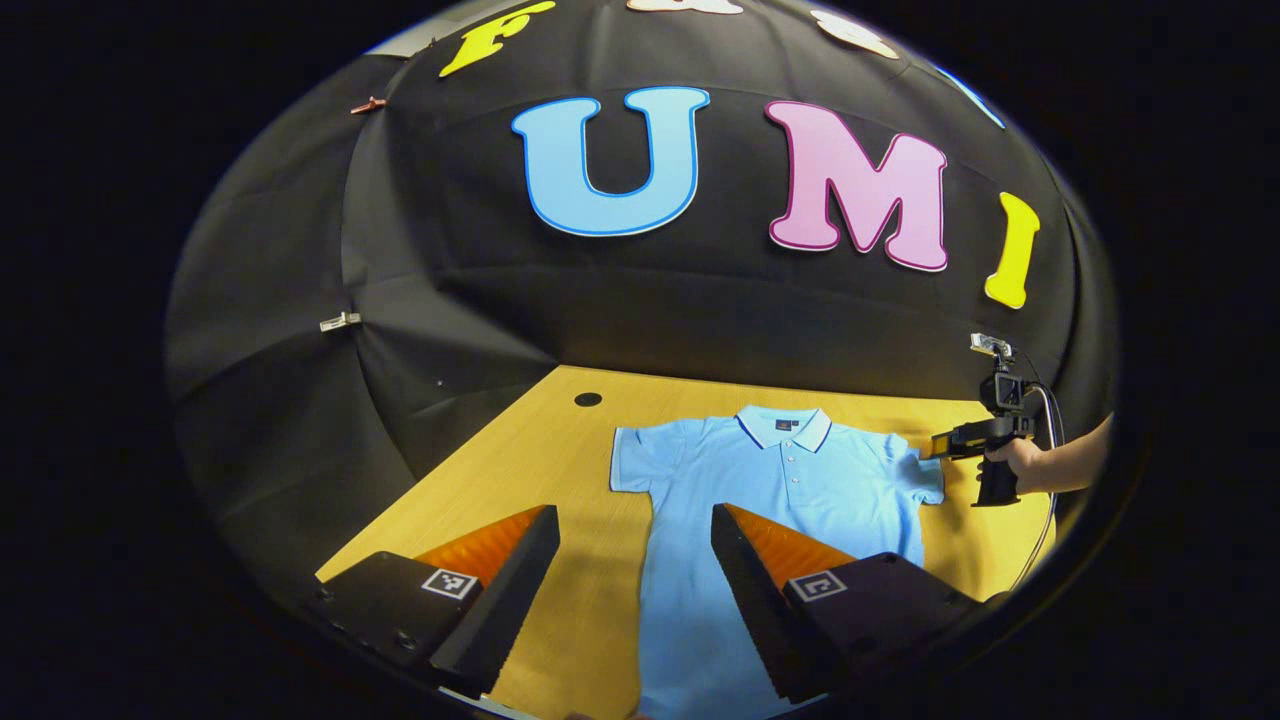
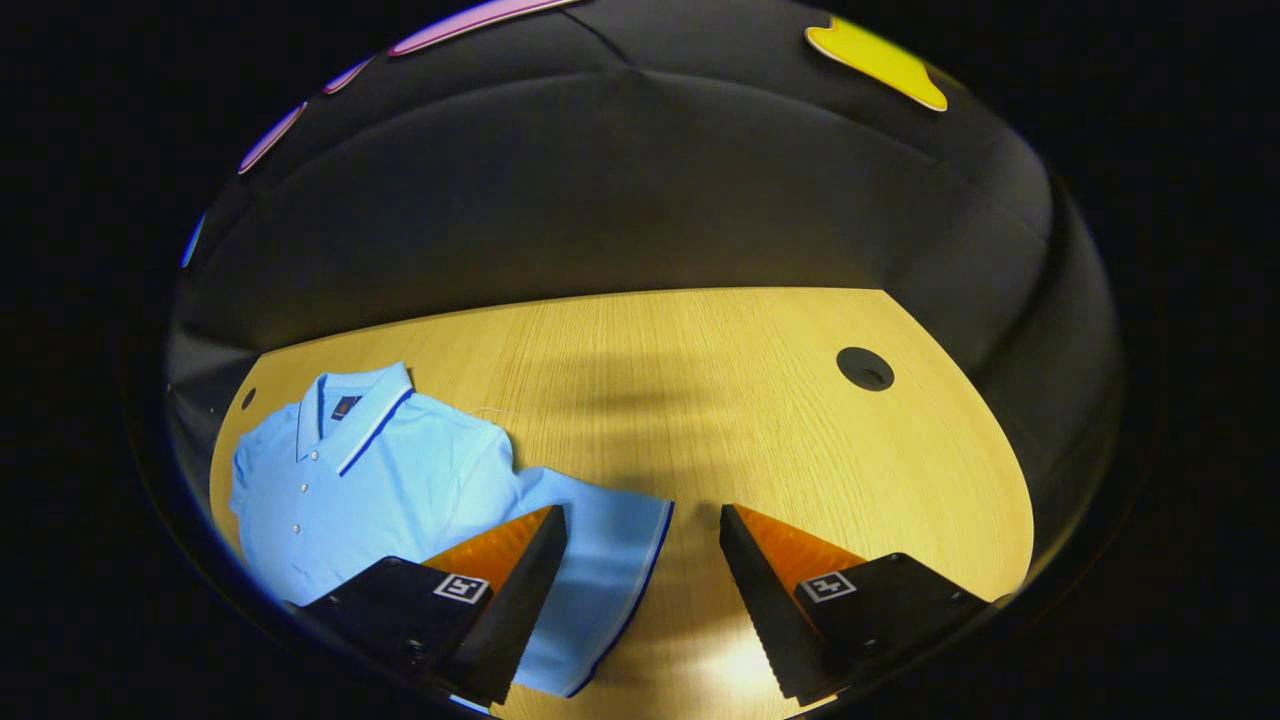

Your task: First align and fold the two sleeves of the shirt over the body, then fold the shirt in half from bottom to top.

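Left gripper view is showing the light blue polo shirt (image 1: 790, 480) lying flat, collar toward the booth wall, on the wooden surface (image 1: 520, 450), with the left tool (image 1: 635, 530) hanging wide open above its lower body, holding nothing. Farther off, a hand (image 1: 1015, 462) is holding the right tool just beside the shirt's sleeve. Right gripper view is showing the right tool (image 2: 640, 530) gaping open and empty, with the sleeve (image 2: 600, 560) lying spread between its fingers.

A wooden table (image 2: 760, 400) with round cable holes (image 2: 865, 369), black cloth wall (image 1: 300, 400) behind.
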A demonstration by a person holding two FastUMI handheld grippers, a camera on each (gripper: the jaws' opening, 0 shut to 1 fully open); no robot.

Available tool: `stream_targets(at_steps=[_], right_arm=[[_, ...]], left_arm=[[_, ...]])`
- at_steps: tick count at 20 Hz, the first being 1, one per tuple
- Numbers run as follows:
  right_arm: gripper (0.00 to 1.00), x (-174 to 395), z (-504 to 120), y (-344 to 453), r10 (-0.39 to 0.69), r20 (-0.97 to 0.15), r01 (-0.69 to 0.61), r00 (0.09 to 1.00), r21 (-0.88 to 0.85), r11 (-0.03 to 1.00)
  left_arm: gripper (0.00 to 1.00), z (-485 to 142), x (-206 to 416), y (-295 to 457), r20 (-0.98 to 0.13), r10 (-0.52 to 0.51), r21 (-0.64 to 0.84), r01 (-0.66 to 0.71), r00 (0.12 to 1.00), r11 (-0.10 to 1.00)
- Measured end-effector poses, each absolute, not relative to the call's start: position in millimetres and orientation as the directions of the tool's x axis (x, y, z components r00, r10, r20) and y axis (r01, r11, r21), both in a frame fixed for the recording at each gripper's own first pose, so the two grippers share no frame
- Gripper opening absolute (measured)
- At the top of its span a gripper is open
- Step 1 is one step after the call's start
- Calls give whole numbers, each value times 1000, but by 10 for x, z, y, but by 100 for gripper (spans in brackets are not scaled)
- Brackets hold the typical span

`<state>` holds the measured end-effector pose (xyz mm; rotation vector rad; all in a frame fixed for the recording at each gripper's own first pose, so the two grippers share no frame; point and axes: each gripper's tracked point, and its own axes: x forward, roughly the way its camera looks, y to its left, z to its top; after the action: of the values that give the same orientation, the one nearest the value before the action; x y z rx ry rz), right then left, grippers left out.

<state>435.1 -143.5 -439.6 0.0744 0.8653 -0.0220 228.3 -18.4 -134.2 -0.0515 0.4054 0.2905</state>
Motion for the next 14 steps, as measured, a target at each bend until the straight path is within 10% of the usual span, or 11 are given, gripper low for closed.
stream_targets(at_steps=[5,7,9,14], right_arm=[[76,4379,-4425,-1301,44,-754,8,656,66,998],[35,4391,-4432,-1227,53,-749,-2,660,69,998],[14,4401,-4425,-1209,50,-746,-16,664,52,999],[7,4405,-4354,-1228,42,-741,-30,670,29,999]], left_arm=[[97,-1425,2266,-237,-404,266,4,-289,875,957],[97,-1471,2241,-247,-415,270,4,-295,869,956],[97,-1497,2204,-247,-419,274,-3,-303,866,953],[97,-1580,2093,-227,-430,288,-11,-324,856,946]])
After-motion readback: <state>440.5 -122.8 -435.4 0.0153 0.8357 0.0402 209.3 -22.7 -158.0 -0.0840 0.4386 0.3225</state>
